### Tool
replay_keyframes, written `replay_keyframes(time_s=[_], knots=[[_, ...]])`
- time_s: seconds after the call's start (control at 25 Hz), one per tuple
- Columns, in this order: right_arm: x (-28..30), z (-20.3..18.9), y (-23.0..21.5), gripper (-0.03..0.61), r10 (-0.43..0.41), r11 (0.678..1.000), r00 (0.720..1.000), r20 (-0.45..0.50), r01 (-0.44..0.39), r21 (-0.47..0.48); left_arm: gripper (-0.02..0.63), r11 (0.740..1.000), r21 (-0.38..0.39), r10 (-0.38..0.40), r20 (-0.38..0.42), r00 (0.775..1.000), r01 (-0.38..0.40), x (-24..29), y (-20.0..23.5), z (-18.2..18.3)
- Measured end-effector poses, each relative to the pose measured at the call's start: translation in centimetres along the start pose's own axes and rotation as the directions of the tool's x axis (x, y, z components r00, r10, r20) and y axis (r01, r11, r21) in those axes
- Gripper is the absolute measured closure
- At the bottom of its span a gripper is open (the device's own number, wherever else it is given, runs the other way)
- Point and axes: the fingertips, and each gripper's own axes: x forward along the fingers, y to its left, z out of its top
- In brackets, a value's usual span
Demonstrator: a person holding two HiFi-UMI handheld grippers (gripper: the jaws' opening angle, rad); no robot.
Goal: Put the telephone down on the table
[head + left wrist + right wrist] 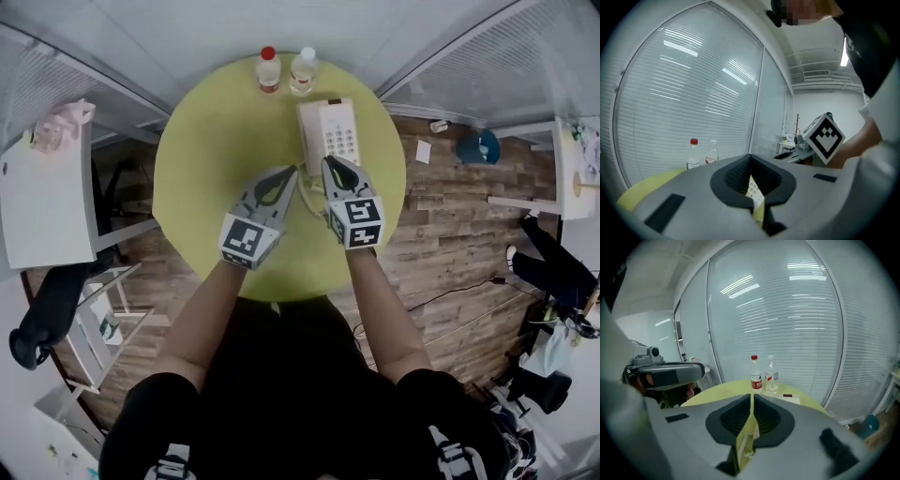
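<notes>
A white telephone (328, 131) with a keypad lies on the far part of the round yellow-green table (206, 159), its coiled cord trailing toward me. My left gripper (287, 174) hovers just short of the phone's near left corner, jaws closed together and empty. Through the slit below its tips (750, 157), a strip of the keypad (753, 188) shows. My right gripper (331, 163) sits at the phone's near edge, also shut with nothing in it. In the right gripper view its tips (752, 395) meet, and the phone's white top (788, 398) peeks over them.
Two small bottles, one red-capped (268, 70) and one white-capped (303, 68), stand at the table's far edge behind the phone. A white desk (42, 197) is at the left. Glass walls with blinds curve behind the table. Wooden floor lies to the right.
</notes>
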Motion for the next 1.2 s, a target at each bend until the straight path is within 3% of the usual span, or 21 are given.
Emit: replay_keyframes(time_s=[0.36,0.48,0.84,1.04,1.2], knots=[[6.9,-3.9,-3.6,0.553,-0.039,0.999,0.987,-0.155,0.039,-0.006,0.604,0.997,-0.003,0.073,-0.013,0.997,-0.073,4.3,3.3,-3.9],[8.4,-4.8,-3.7,0.474,-0.038,0.999,0.98,-0.193,0.037,-0.01,0.604,0.996,0.002,0.088,-0.013,0.996,-0.088,5.1,4.2,-4.9],[11.7,-9.3,-4.6,0.353,-0.043,0.999,0.948,-0.316,0.049,0.008,0.604,0.99,-0.005,0.14,-0.039,0.989,-0.14,6.2,6.3,-7.2],[12.7,-10.5,-3.7,0.344,-0.024,0.999,0.934,-0.358,0.036,0.026,0.604,0.985,-0.041,0.166,-0.04,0.985,-0.168,5.8,6.9,-7.9],[13.8,-10.5,-3.9,0.344,-0.066,0.997,0.928,-0.367,0.079,0.021,0.604,0.981,-0.068,0.181,-0.026,0.983,-0.183,5.5,7.2,-7.6]])
